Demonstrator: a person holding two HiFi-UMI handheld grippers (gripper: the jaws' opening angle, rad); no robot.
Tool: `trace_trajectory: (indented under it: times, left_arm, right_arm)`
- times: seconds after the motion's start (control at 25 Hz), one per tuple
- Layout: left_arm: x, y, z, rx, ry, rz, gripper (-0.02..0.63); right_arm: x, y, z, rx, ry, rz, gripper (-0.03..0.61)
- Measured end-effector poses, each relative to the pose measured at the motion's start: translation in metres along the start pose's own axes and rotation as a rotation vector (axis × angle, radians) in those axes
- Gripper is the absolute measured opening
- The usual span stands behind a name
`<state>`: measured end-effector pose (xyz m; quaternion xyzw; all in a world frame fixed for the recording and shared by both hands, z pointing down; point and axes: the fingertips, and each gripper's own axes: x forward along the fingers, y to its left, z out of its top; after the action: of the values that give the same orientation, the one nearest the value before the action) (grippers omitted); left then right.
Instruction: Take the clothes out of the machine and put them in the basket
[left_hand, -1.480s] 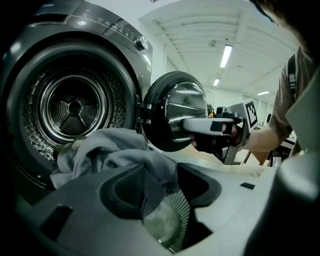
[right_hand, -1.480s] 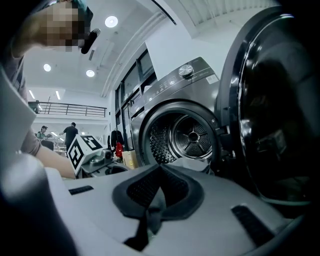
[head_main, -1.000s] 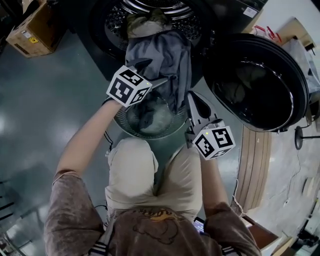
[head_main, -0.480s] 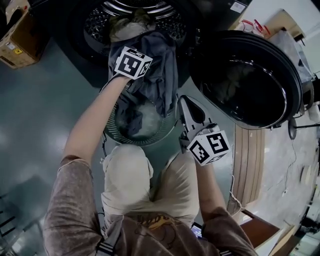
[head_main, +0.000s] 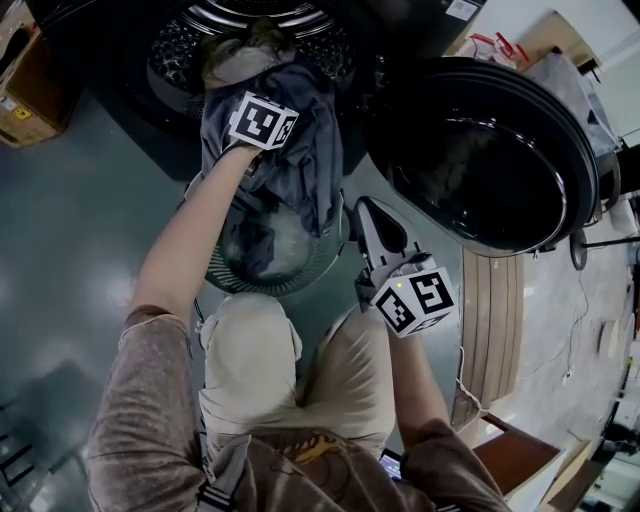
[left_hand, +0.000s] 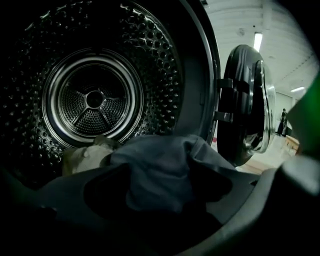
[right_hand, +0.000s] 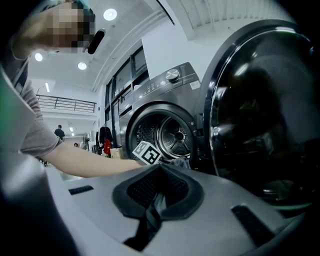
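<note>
Grey fabric, a garment (left_hand: 155, 165), bunches between the jaws of our left claw (left_hand: 160, 197). The jaws stand wide apart and have just been easing a little inward, and their pads do not press on the cloth. We hold this claw at the mouth of the machine (head_main: 170, 95), pointing into the drum (left_hand: 95, 100). Just behind the garment, on the drum's lower wall, lies a pale crumpled cloth (left_hand: 82, 156). From the head view, the garment spills out of the opening and hangs down into the round mesh basket (head_main: 275, 285), which sits on the floor (head_main: 80, 220) right in front of the machine, touching our knees. A darker piece and something pale already lie inside it.

Our right claw (head_main: 364, 208) hovers just beside the basket's right rim, with its jaws drawn together and nothing between them. Above and to its right, the machine's round door (head_main: 480, 150) is swung fully open. A cardboard box (head_main: 25, 90) stands on the floor, well off to the left.
</note>
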<state>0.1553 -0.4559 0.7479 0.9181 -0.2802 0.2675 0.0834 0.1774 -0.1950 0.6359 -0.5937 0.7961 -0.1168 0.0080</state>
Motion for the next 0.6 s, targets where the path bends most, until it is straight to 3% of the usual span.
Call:
trace_trajectory:
  times: [0.12,0.36,0.6]
  left_arm:
    - [-0.001,-0.002,-0.004,-0.014,0.012,-0.013,0.312]
    - [-0.007,0.004,-0.009,-0.007,0.022,0.041,0.072]
    - [-0.017,0.003,-0.009,-0.060,0.013,0.008,0.035]
  right_arm:
    - [-0.002,-0.005,-0.001,0.004,0.002,-0.012,-0.003]
    - [-0.006,-0.006,0.001,0.007,-0.004,-0.014,-0.003]
    - [-0.007,-0.004,0.005,0.005,-0.011,-0.010,-0.003]
